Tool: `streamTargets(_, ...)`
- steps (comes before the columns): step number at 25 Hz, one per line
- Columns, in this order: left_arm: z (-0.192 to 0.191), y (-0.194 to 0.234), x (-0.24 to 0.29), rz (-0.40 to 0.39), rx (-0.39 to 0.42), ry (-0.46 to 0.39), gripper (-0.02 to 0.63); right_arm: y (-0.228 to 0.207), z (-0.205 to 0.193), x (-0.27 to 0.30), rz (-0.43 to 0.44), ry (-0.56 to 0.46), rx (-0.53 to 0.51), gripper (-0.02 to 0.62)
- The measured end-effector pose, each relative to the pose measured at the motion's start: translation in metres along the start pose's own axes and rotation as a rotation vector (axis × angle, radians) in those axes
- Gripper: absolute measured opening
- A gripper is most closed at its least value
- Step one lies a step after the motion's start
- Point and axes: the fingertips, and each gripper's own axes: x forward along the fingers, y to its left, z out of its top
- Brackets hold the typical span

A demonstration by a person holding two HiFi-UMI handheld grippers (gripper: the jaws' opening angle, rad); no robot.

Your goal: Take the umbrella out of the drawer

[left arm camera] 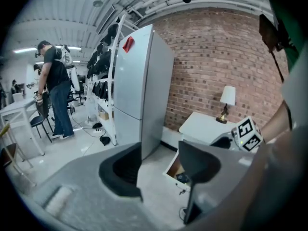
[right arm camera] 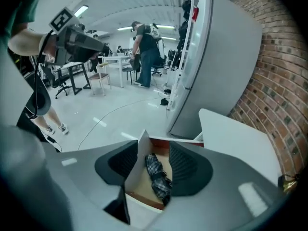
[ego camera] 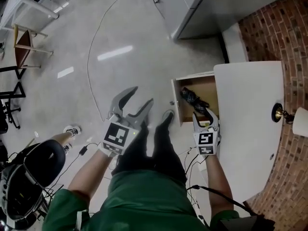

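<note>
A dark plaid folded umbrella (ego camera: 192, 98) lies in the open wooden drawer (ego camera: 208, 86) of a white cabinet (ego camera: 250, 124). My right gripper (ego camera: 204, 112) hangs just above the drawer with its jaws apart. In the right gripper view the umbrella (right arm camera: 158, 174) shows between and below the jaws of that gripper (right arm camera: 153, 161), untouched, beside the drawer's white front panel (right arm camera: 137, 165). My left gripper (ego camera: 140, 96) is out over the floor, left of the drawer, open and holding nothing. In the left gripper view that gripper (left arm camera: 161, 166) points toward the drawer (left arm camera: 174, 167).
A grey fridge (left arm camera: 139, 95) stands beyond the cabinet against a brick wall (ego camera: 274, 28). A small lamp (ego camera: 281, 113) sits on the cabinet top. A cable (ego camera: 91, 52) runs over the floor. A person (right arm camera: 144, 52) stands by desks and chairs far off.
</note>
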Motion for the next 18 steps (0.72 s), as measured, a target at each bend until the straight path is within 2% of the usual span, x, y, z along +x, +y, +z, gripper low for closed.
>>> streamTargets(6, -0.027, -0.01, 0.01, 0.008, -0.015, 0.047, 0.242, -0.002, -0.053, 0.052, 0.041, 0.117, -0.037, 0.204)
streamTargets(13, -0.059, 0.006, 0.031, 0.006, -0.047, 0.107, 0.25, -0.013, -0.09, 0.113, 0.052, 0.233, -0.13, 0.221)
streamTargets(18, -0.081, 0.013, 0.04, 0.007, -0.064, 0.148, 0.25, -0.015, -0.132, 0.155, 0.072, 0.34, -0.22, 0.241)
